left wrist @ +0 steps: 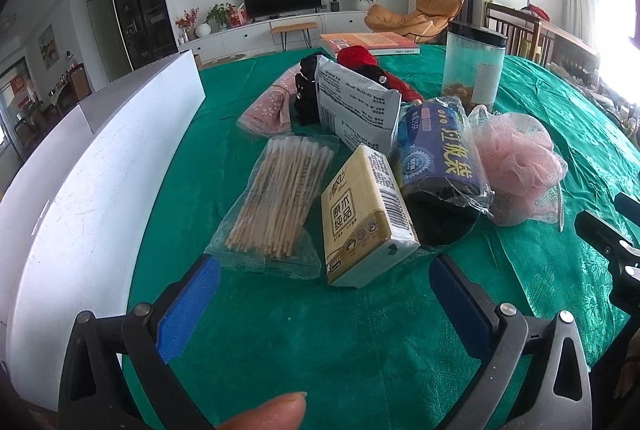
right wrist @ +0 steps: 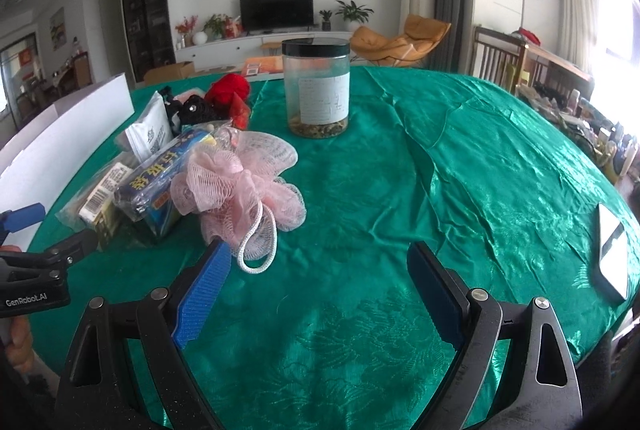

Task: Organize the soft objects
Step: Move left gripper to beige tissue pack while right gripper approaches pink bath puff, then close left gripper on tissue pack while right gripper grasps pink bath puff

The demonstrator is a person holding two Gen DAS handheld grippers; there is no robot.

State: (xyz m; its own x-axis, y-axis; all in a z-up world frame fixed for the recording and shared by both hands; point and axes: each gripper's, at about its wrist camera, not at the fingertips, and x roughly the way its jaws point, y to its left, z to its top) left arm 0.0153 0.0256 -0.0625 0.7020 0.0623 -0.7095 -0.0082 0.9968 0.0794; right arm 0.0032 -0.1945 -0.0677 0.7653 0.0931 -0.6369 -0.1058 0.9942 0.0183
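Observation:
A pile of goods lies on the green tablecloth (left wrist: 360, 330). Nearest my open left gripper (left wrist: 324, 270) is a yellow tissue pack (left wrist: 364, 214), with a cotton swab bag (left wrist: 276, 198) to its left and a blue bin-bag roll (left wrist: 438, 154) to its right. A pink mesh bath pouf (left wrist: 516, 166) lies at the pile's right side. Behind sit a white wet-wipe pack (left wrist: 356, 106), a pink cloth (left wrist: 268, 106), black fabric (left wrist: 306, 94) and red yarn (left wrist: 358, 56). My right gripper (right wrist: 320, 262) hovers open just right of the pouf (right wrist: 240, 186), its left pad beside the pouf's white cord loop (right wrist: 260, 250).
A white open box (left wrist: 100, 158) stands along the table's left side. A clear jar with a black lid (right wrist: 316, 86) stands behind the pile, and a book (left wrist: 368, 42) lies at the far edge. A phone (right wrist: 614, 254) rests near the right table edge.

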